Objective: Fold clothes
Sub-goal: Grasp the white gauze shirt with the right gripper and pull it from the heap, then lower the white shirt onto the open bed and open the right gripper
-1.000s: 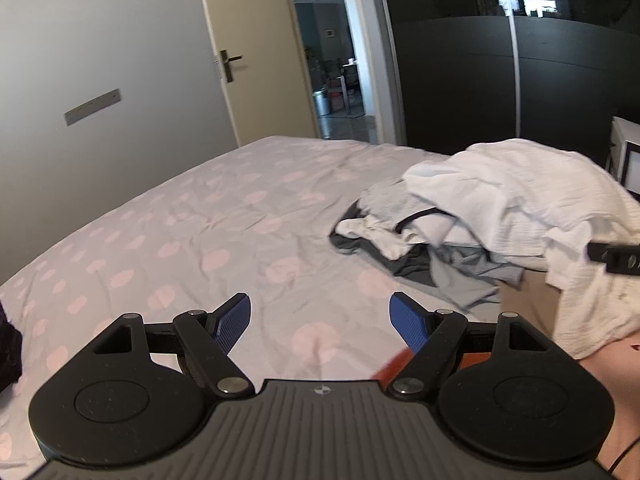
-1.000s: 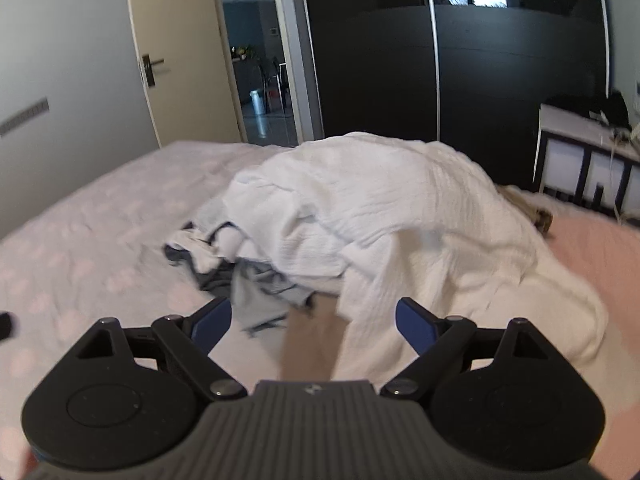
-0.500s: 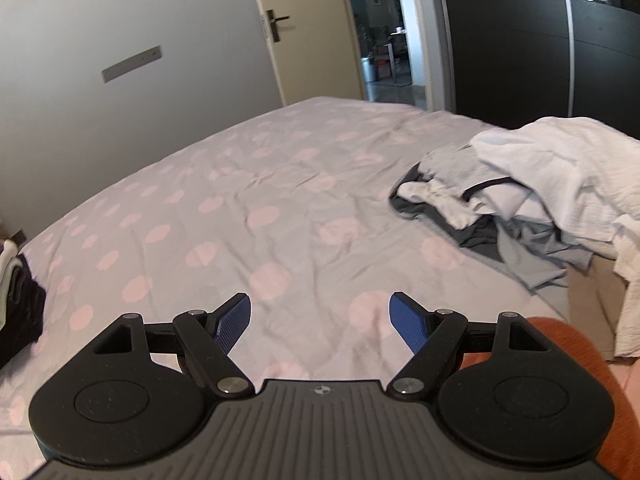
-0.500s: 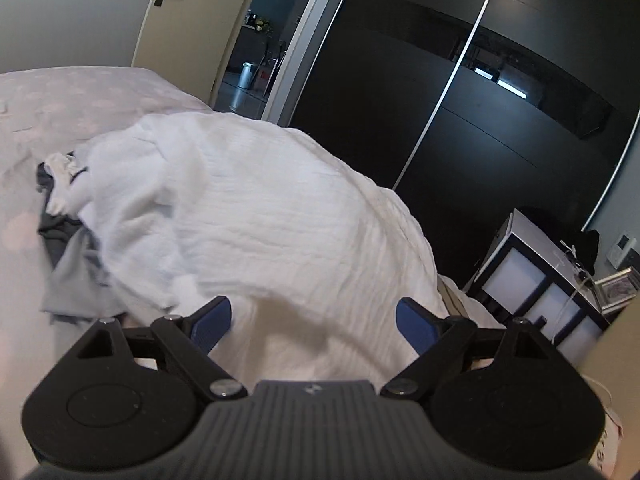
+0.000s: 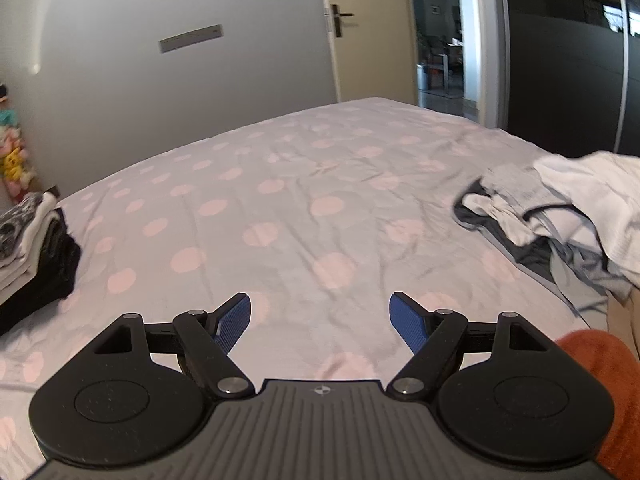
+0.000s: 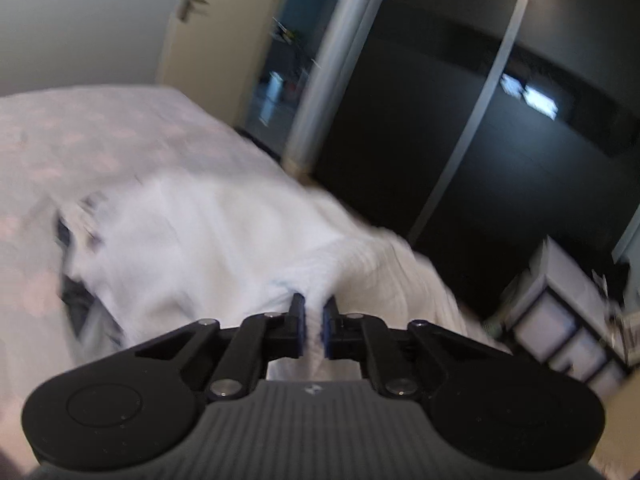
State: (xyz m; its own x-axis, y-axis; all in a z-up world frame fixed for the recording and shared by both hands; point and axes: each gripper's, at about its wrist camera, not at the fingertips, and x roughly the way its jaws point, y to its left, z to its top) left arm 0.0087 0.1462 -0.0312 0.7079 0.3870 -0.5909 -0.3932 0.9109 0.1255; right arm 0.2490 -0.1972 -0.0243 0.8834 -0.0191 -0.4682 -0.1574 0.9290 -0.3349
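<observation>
- White cloth (image 6: 224, 240): large, crinkled, heaped on the bed's right side; a bunched fold of it is pinched between the blue pads of the right gripper (image 6: 314, 322), whose jaws are drawn nearly together on it. The right wrist view is smeared, so the depth of the grip is unclear.
- Grey and dark clothes (image 5: 532, 220): tangled under and beside the white cloth's left edge, lying on the bedspread.
- Left gripper (image 5: 320, 320): jaws spread wide, nothing between them, held over bare bedspread well apart from the heap.
- Bedspread (image 5: 280, 184): pale grey with pink dots, creased.
- Folded stack (image 5: 28, 240): light pieces over dark, at the bed's left edge.
- Orange sleeve (image 5: 600, 364): at the lower right, beside the left gripper.
- Cream door (image 5: 368, 28), open, and a dark wardrobe (image 6: 460, 120) past the bed.
</observation>
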